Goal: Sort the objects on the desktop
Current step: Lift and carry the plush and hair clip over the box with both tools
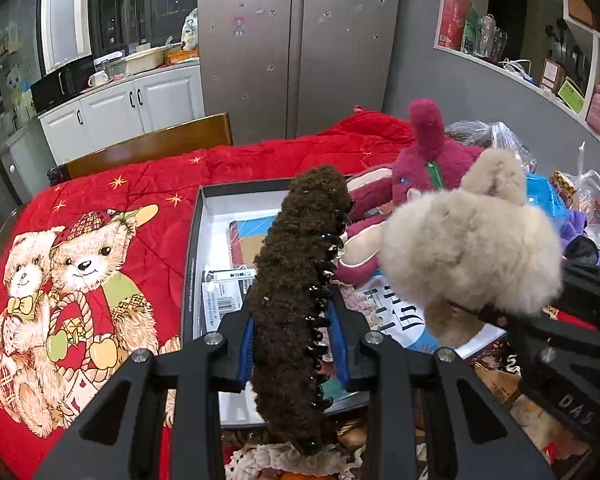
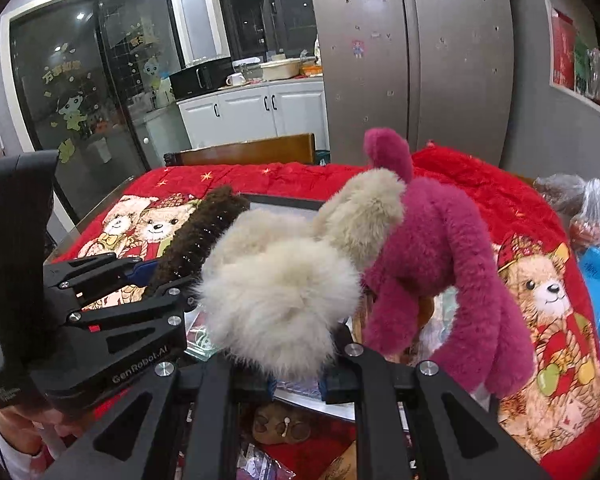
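Observation:
My left gripper (image 1: 294,344) is shut on a brown fuzzy hair claw clip (image 1: 300,280) with black teeth, held above an open black box (image 1: 192,248). The same clip (image 2: 198,236) and left gripper (image 2: 140,280) show at the left of the right wrist view. My right gripper (image 2: 296,376) is shut on a beige fluffy hair clip (image 2: 284,280), lifted over the box; it also shows in the left wrist view (image 1: 472,240). A magenta plush toy (image 2: 440,264) lies just right of it, also seen in the left wrist view (image 1: 424,168).
A red quilt with teddy bears (image 1: 80,260) covers the table. The box holds papers and packets (image 1: 228,280). Plastic bags (image 1: 580,196) and clutter crowd the right side. A wooden chair back (image 1: 148,148) stands behind the table, a fridge (image 1: 296,40) beyond.

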Action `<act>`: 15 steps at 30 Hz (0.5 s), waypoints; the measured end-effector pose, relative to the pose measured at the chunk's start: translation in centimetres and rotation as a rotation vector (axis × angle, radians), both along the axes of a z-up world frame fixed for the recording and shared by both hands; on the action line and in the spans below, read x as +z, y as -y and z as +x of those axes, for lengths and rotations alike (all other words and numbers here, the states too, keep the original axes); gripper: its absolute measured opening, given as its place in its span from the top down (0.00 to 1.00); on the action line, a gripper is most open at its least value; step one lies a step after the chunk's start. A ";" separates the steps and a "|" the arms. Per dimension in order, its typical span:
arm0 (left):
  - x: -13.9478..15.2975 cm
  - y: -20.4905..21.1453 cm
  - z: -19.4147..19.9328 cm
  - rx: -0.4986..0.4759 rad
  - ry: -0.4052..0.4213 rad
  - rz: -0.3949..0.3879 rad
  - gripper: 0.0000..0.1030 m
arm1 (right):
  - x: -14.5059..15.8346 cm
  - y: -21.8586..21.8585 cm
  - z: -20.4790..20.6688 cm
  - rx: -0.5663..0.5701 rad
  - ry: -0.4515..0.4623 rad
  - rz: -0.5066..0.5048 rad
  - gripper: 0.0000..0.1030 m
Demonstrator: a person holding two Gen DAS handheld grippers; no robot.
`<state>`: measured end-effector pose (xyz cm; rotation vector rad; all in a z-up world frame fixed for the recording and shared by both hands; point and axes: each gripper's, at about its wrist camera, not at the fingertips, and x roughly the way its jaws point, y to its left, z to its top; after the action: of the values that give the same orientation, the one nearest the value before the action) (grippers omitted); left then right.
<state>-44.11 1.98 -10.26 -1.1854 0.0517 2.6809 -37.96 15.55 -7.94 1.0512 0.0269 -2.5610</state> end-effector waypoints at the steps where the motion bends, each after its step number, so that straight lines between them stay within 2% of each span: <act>1: 0.0 0.0 0.0 0.002 -0.008 -0.012 0.69 | -0.3 0.2 -0.1 -0.001 0.003 0.010 0.86; 15: -1.4 0.2 -1.0 0.012 0.006 -0.019 0.69 | -1.7 1.0 -0.3 0.008 0.009 0.057 0.86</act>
<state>-45.11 1.76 -11.63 -1.2038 0.0697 2.6929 -38.23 14.54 -9.61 1.0809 0.1015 -2.5621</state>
